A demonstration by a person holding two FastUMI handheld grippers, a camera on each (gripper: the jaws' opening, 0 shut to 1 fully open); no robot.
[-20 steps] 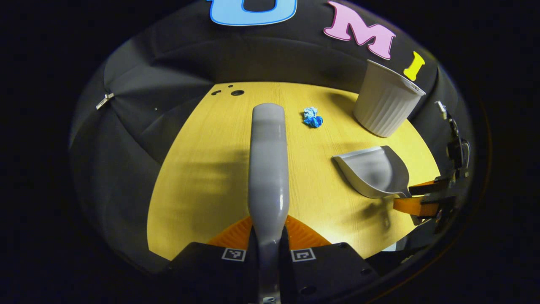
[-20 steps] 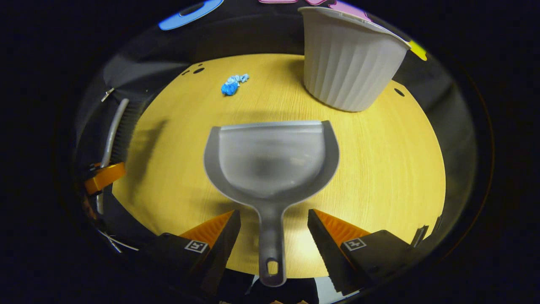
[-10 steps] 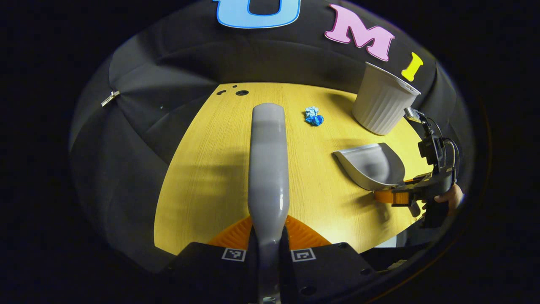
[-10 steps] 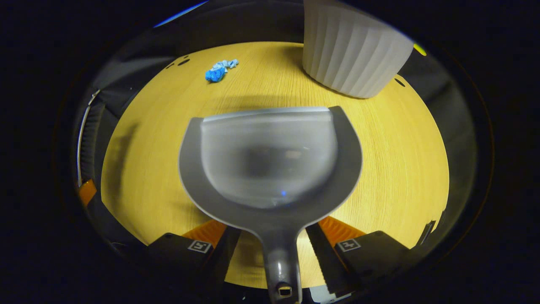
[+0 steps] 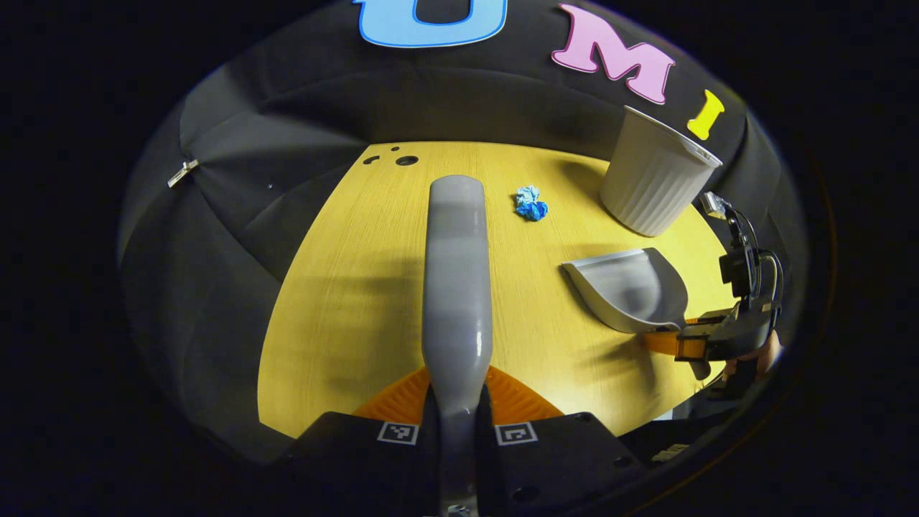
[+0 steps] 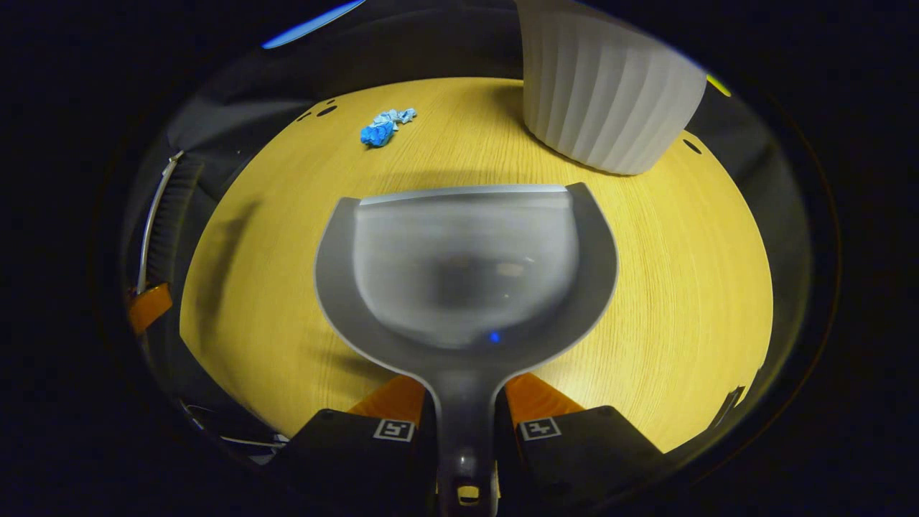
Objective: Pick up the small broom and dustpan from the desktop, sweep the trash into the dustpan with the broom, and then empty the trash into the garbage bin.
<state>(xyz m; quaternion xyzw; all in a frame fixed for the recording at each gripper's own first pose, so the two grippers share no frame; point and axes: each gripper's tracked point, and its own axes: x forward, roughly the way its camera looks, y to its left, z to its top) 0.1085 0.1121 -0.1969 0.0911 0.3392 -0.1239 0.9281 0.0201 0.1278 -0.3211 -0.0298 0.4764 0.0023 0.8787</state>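
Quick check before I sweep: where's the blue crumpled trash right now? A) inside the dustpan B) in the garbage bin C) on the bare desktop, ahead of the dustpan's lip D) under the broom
C: the blue crumpled trash lies on the desktop well beyond the front lip of the dustpan, apart from the garbage bin.

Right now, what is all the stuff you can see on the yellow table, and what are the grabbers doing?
Broom: one, grey, held above the table's left part.
Dustpan: one, grey, at the table's near right.
Trash: one crumpled piece, blue, on the table toward the back.
Garbage bin: one, white and ribbed, at the back right of the table.
Table: one, yellow wood.
Left gripper: black with orange fingers, shut on the broom.
Right gripper: black with orange fingers, shut on the dustpan's handle.
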